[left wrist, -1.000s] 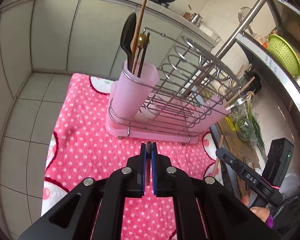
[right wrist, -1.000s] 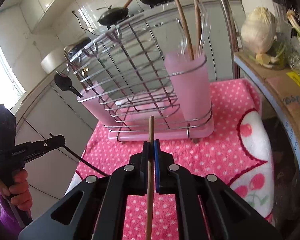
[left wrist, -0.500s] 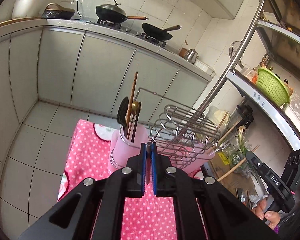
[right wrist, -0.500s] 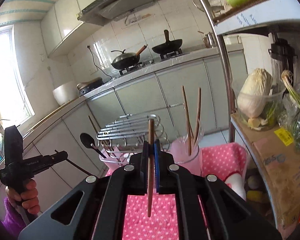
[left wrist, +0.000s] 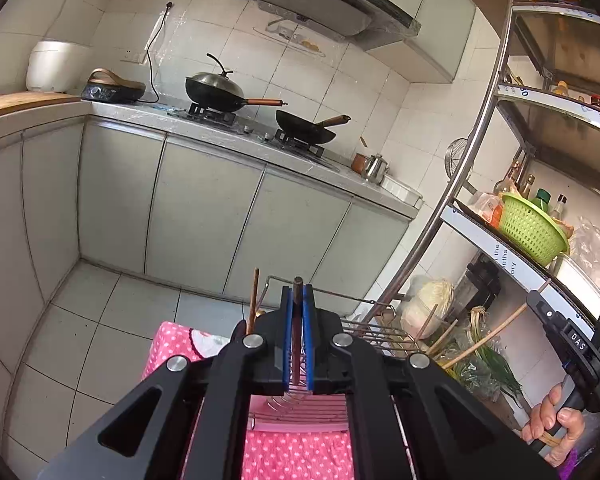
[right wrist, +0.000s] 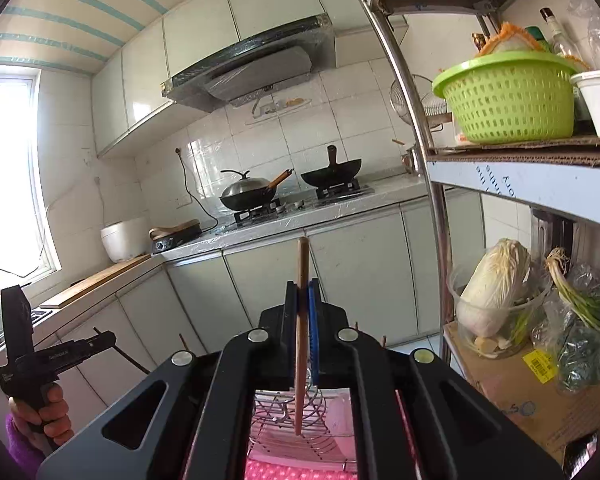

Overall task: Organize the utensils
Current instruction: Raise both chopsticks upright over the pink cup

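The wire dish rack (left wrist: pixel 374 330) serves as the landmark; it stands on a pink dotted cloth (left wrist: pixel 300 456), largely hidden under both tools. At the rack's left end, in the left wrist view, a wooden chopstick (left wrist: pixel 253 300) stands upright with a dark spoon bowl (left wrist: pixel 241 326) just beside it; their holder is hidden. In front of the rack, the left tool (left wrist: pixel 296 300) is clamped tight on a dark slim stick (left wrist: pixel 298 320), which stands upright between the blue pads, its tip poking just above them. What kind of utensil it is cannot be told.

To the right of the rack, the right tool (right wrist: pixel 303 296) is closed on a light wooden chopstick (right wrist: pixel 301 320). That chopstick runs nearly upright, its top rising above the pads and its lower end hanging over the rack's wires (right wrist: pixel 288 408). The left wrist view shows the right hand (left wrist: pixel 556 424) at the handle with the chopstick slanting toward the rack.

Further right of the rack stands a metal shelf (right wrist: pixel 520 176) carrying a green basket (right wrist: pixel 508 96), with a cabbage (right wrist: pixel 496 280) on the level below.
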